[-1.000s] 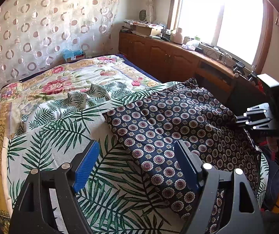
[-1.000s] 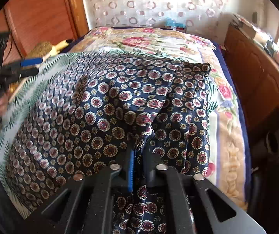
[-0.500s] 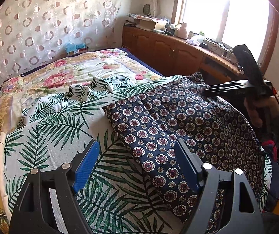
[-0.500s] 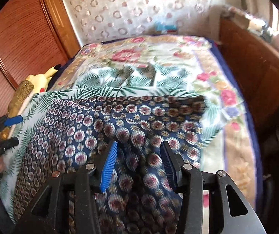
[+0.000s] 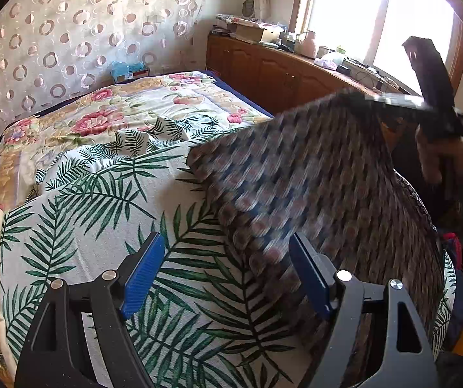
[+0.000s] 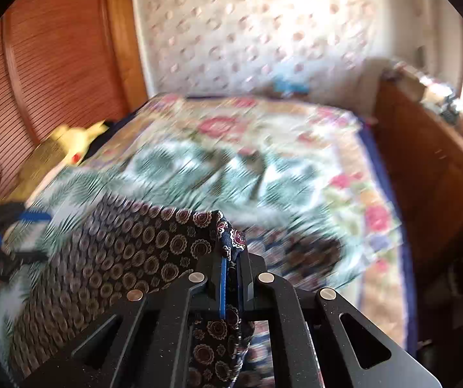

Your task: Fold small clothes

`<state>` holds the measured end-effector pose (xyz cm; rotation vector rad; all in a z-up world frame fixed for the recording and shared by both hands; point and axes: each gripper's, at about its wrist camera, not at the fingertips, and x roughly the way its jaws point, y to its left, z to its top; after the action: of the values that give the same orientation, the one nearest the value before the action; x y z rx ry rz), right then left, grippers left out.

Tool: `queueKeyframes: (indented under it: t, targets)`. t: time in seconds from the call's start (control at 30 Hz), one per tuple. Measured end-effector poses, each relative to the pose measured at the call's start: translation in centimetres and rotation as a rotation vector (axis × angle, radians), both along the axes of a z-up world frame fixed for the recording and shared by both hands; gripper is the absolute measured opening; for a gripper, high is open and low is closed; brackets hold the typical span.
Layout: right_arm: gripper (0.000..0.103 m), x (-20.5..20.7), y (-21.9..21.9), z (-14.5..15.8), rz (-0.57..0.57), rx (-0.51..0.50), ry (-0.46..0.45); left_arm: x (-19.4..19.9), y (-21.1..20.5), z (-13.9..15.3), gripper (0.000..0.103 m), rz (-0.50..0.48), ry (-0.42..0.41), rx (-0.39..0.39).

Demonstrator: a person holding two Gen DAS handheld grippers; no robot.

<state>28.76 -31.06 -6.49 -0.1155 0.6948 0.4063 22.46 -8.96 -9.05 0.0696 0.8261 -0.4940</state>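
The right hand-held gripper [image 6: 230,278] has just closed and pinches a corner of the navy patterned cloth [image 6: 128,252], lifting it above the bed [image 5: 108,194]. The left hand-held gripper [image 5: 228,274] hangs spread wide at the near edge, gripping nothing.

No readable text anywhere

I am finding no legible words, labels, brands or numbers in either wrist view; the small box [image 5: 130,71] at the upper left of the left view is showing print too small to read.

The bed [image 5: 179,97] carries a palm-leaf sheet [image 5: 102,226]; the patterned garment [image 5: 312,200] drapes toward three o'clock.
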Motion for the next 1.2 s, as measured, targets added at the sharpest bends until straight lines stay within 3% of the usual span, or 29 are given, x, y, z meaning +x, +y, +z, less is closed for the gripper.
queueKeyframes:
  t: [0.13, 0.17, 0.2, 0.27, 0.47, 0.9, 1.2]
  targets:
    - [0.006, 2.1, -1.7, 0.4, -0.106, -0.099, -0.042, -0.6, -0.8, 0.0, 0.080, -0.018, 0.002, 0.001]
    - [0.019, 2.9, -1.9, 0.0, -0.106, -0.126, -0.011, -0.8, -1.1, 0.0, 0.080, -0.022, 0.003, 0.002]
    - [0.040, 3.4, -1.9, -0.4, -0.128, -0.156, 0.005, -1.1, -1.3, -0.1, 0.080, -0.028, 0.005, 0.004]
    - [0.057, 3.8, -2.3, -0.8, -0.155, -0.170, 0.019, -1.7, -1.7, -0.1, 0.080, -0.039, 0.005, 0.007]
    - [0.057, 0.9, -2.6, -0.8, -0.166, -0.138, 0.013, -3.4, -3.1, -0.5, 0.080, -0.064, 0.013, 0.029]
    - [0.057, -9.8, -3.4, -1.4, -0.116, -0.056, 0.007, -7.7, -4.5, -1.1, 0.080, -0.082, 0.001, 0.062]
    - [0.057, -13.6, -3.2, -2.1, -0.085, -0.043, 0.015, -10.5, -5.0, -1.2, 0.080, -0.087, -0.004, 0.074]
